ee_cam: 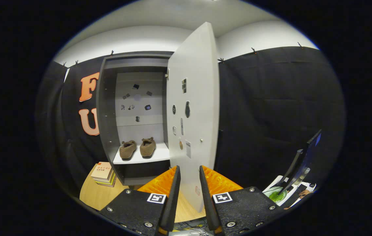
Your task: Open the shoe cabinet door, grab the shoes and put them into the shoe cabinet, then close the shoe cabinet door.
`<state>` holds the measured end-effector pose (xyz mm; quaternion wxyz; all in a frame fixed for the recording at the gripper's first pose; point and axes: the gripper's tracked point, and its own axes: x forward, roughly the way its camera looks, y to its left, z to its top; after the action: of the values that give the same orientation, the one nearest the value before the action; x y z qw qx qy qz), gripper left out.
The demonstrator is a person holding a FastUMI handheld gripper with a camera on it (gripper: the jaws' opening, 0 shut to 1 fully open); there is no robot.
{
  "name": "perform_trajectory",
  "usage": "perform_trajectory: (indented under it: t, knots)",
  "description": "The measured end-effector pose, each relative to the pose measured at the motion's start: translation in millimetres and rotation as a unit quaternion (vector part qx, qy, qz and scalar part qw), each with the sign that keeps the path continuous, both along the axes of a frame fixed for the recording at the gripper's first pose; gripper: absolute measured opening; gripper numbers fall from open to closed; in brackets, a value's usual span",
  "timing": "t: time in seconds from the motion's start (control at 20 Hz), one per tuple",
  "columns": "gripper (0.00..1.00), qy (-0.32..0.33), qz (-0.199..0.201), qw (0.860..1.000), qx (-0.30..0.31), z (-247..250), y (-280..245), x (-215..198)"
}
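The grey shoe cabinet (106, 114) stands on a wooden table with its white door (194, 82) swung wide open, inner face towards me. A pair of brown shoes (138, 148) sits side by side on the white shelf (159, 155) inside, toes pointing out. My gripper (189, 168) is close in front of the door's lower part. Its fingers stand a narrow gap apart, and the door face shows in that gap. Nothing is held between them. The shoes lie beyond and to the left of the fingers.
A small stack of books (104, 173) lies on the wooden table (95, 195) left of the cabinet's foot. To the right of the fingers stand a dark monitor (300, 162) and a green dish (276, 195). Small stickers dot the cabinet's back wall and the door.
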<state>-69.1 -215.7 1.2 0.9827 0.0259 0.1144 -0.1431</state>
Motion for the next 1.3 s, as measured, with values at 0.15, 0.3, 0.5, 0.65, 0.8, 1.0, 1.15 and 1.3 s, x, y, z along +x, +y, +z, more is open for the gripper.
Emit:
perform_trajectory:
  t: [0.15, 0.3, 0.5, 0.65, 0.8, 1.0, 1.15, 1.3]
  knots:
    - [0.38, -0.003, -0.018, 1.000, 0.008, -4, -30, -5]
    - [0.42, -0.002, -0.020, 1.000, 0.016, -17, -58, 5]
    - [0.47, -0.005, -0.004, 0.999, 0.046, -29, -79, 34]
    - [0.48, -0.014, 0.019, 0.998, 0.057, -34, -80, 58]
    - [0.49, -0.017, 0.036, 0.997, 0.060, -33, -79, 70]
    - [0.48, -0.021, 0.040, 0.998, 0.035, -34, -77, 77]
    - [0.47, -0.032, 0.051, 0.997, 0.037, -32, -70, 76]
    - [0.47, -0.040, 0.064, 0.996, 0.043, -33, -64, 76]
